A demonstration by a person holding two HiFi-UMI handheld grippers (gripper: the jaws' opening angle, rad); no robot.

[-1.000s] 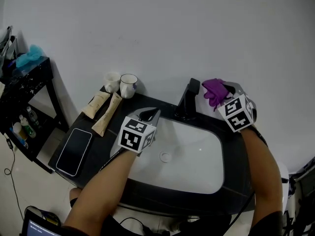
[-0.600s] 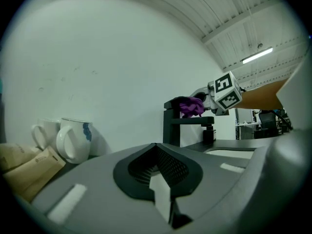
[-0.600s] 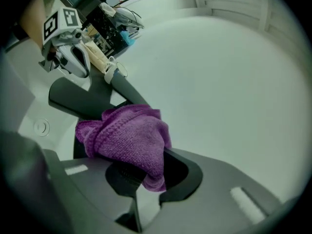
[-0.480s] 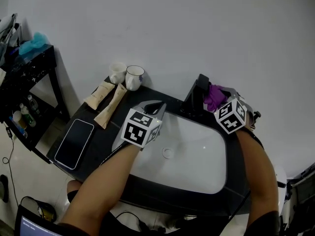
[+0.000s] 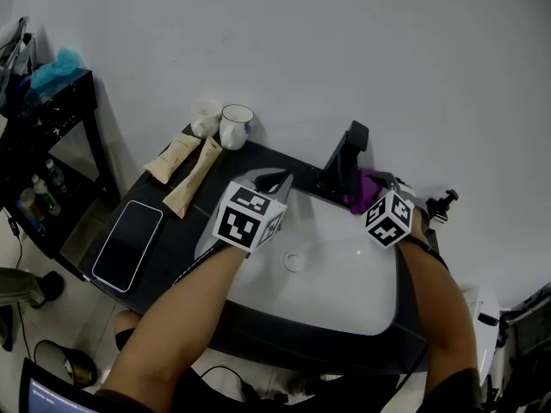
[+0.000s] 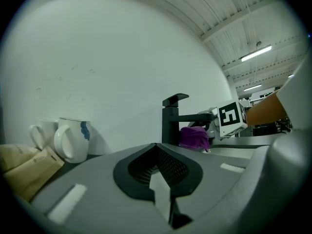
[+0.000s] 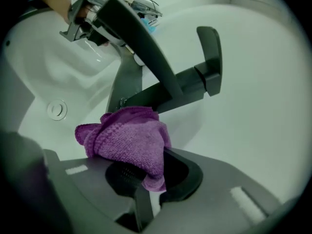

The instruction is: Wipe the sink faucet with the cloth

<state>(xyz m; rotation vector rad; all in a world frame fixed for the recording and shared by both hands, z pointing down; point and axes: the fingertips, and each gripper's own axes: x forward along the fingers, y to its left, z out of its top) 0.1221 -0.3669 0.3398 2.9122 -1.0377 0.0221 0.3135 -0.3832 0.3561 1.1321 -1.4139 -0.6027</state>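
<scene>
The black faucet (image 5: 344, 166) stands at the back rim of the white sink (image 5: 344, 274). A purple cloth (image 5: 368, 188) is pressed low against the faucet's right side, and my right gripper (image 5: 372, 198) is shut on it. In the right gripper view the cloth (image 7: 129, 140) bunches out of the right gripper (image 7: 146, 182), just under the faucet's spout (image 7: 165, 89). My left gripper (image 5: 275, 181) hovers over the sink's back left corner, shut and holding nothing. The left gripper view shows the faucet (image 6: 171, 118) and cloth (image 6: 194, 136) ahead of the left gripper (image 6: 163, 189).
Two white mugs (image 5: 237, 126) stand against the wall left of the sink. Two tan tubes (image 5: 194, 175) and a phone (image 5: 127, 245) lie on the dark counter. A black shelf (image 5: 43, 119) stands at far left. The drain (image 5: 294, 261) sits mid-basin.
My right gripper has carried the cloth down from beside the faucet's top to its lower right side. The left gripper has stayed over the sink's back left.
</scene>
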